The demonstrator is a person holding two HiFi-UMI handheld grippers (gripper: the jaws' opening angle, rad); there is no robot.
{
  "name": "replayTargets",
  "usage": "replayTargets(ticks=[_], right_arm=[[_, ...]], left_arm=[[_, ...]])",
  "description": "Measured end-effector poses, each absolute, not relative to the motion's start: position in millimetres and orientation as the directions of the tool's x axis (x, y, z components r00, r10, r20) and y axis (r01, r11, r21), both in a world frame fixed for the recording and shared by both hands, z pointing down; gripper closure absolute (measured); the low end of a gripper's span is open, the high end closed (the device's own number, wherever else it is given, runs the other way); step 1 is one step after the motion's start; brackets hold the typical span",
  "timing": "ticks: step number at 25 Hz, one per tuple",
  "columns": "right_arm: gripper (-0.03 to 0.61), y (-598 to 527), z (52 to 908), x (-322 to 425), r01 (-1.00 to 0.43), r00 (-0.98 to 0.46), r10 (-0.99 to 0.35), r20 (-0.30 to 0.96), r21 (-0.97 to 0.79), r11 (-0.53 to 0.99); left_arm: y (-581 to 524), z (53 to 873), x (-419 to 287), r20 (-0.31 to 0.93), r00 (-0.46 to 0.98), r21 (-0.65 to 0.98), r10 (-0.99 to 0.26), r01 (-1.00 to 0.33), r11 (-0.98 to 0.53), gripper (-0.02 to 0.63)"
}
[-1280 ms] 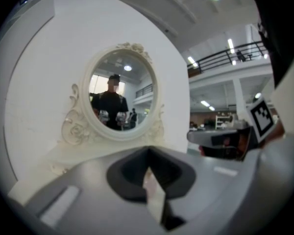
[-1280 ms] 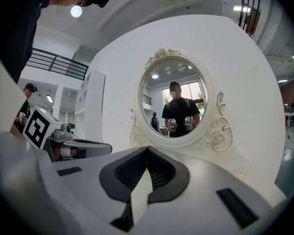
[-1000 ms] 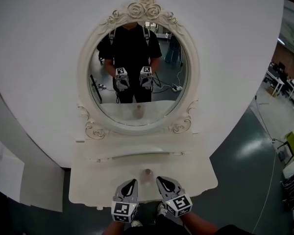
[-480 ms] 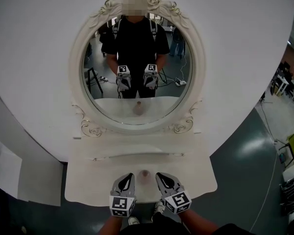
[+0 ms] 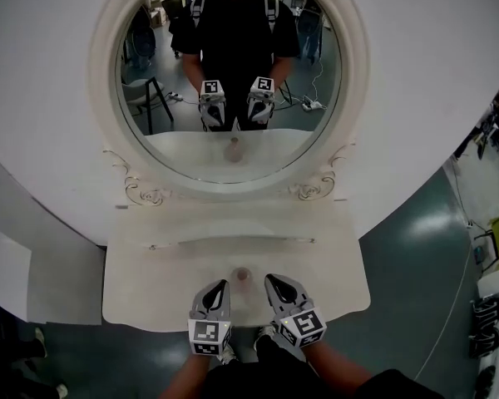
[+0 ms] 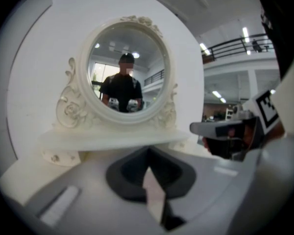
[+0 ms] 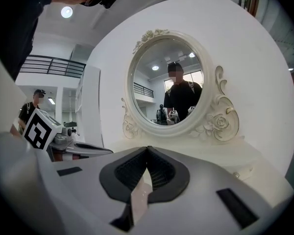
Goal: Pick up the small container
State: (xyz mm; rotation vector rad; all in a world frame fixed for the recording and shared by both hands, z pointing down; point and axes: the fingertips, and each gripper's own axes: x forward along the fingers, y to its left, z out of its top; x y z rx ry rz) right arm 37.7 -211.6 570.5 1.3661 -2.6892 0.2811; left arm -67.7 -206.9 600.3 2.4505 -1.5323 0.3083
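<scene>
The small container (image 5: 242, 274), a tiny round brownish pot, stands on the cream vanity table (image 5: 150, 293) near its front edge. In the head view my left gripper (image 5: 221, 283) sits just left of it and my right gripper (image 5: 271, 278) just right of it. Both are shut, hold nothing and stay apart from the pot. In the left gripper view the left gripper's (image 6: 148, 151) tips meet, and in the right gripper view the right gripper's (image 7: 148, 148) tips meet as well. Both gripper views point at the mirror, and the pot is hidden behind the jaws.
An oval mirror (image 5: 224, 81) in a carved cream frame rises behind a raised shelf (image 5: 233, 235) at the back of the table. It reflects the person, both grippers and the pot. Grey floor (image 5: 416, 248) lies to the right, and a white panel (image 5: 8, 281) stands at the left.
Both grippers have come forward over the table's front edge and a little lower, so their tips now flank the container. The head view has tilted, and the mirror fills more of the picture.
</scene>
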Motion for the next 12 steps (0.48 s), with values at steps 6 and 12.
replayTargets(ticks=[6,12], right_arm=[[0.572,-214.5,592.3,39.4,-0.801,-0.599,-0.770,0.219,-0.143,0.582],[0.572,-220.5,606.2,43.5,-0.796,-0.605,-0.757,0.246,-0.162,0.583]], left_arm=[[-207.0,633.6,-55.7,0.368,0.449,0.108,-0.814,-0.890,-0.442,0.419],[-216.6,668.5,-47.9,0.456,0.424,0.060,-0.782,-0.892,-0.449,0.250]])
